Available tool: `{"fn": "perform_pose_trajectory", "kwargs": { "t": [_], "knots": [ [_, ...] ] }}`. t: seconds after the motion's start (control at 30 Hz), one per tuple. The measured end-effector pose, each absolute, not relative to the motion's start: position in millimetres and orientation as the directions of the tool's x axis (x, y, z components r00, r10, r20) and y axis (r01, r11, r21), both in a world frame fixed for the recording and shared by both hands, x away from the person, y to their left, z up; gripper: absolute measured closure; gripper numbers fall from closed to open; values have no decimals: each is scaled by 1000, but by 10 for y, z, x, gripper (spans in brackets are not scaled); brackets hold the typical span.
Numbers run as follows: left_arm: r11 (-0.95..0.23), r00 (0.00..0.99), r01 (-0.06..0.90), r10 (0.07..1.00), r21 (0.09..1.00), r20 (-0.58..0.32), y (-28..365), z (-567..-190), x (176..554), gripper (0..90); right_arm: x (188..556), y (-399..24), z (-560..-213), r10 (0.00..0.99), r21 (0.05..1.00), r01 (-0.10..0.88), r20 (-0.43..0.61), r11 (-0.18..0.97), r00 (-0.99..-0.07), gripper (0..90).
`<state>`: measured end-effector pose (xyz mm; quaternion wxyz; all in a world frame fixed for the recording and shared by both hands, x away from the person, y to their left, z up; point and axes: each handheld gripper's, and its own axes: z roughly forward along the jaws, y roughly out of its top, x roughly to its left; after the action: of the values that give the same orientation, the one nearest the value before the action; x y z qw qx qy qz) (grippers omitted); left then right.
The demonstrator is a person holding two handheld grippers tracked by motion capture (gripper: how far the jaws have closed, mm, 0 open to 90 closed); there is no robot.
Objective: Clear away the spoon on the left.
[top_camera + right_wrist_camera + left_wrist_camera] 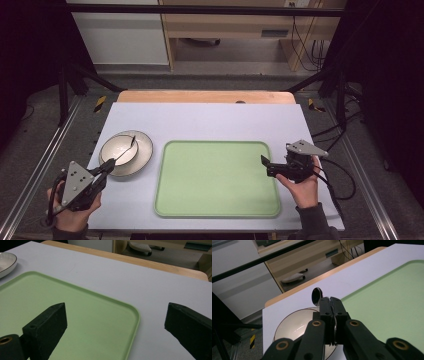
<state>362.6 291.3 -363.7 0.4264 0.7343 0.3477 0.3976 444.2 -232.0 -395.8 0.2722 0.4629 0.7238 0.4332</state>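
The left gripper (106, 166) pinches the handle of a spoon (317, 296) between closed jaws, holding it above a pale bowl (141, 150) with a dark rim that sits on the white table (210, 117), left of the green tray (215, 178). The right gripper (115, 322) hovers over the tray's right edge, jaws spread wide and holding nothing.

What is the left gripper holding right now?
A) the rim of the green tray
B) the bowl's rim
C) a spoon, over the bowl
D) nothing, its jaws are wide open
C: in the left gripper view the left gripper has its jaws closed on a spoon, with the bowl just beneath.
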Motion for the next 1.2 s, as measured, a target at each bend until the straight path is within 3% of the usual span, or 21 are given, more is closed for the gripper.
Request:
{"fn": "perform_pose_trajectory", "kwargs": {
  "t": [0.77, 1.2],
  "knots": [
    [-438, 516, 117, 793, 891, 322, 2538, -3589, 3679, 890, 4427, -2342, -3932, 909, 887, 423, 11, 183, -417, 29],
    [-502, 570, 139, 746, 854, 345, 2285, -3778, 3768, 889, 4439, -2332, -3947, 905, 881, 429, 4, 198, -426, 30]
  ]
}}
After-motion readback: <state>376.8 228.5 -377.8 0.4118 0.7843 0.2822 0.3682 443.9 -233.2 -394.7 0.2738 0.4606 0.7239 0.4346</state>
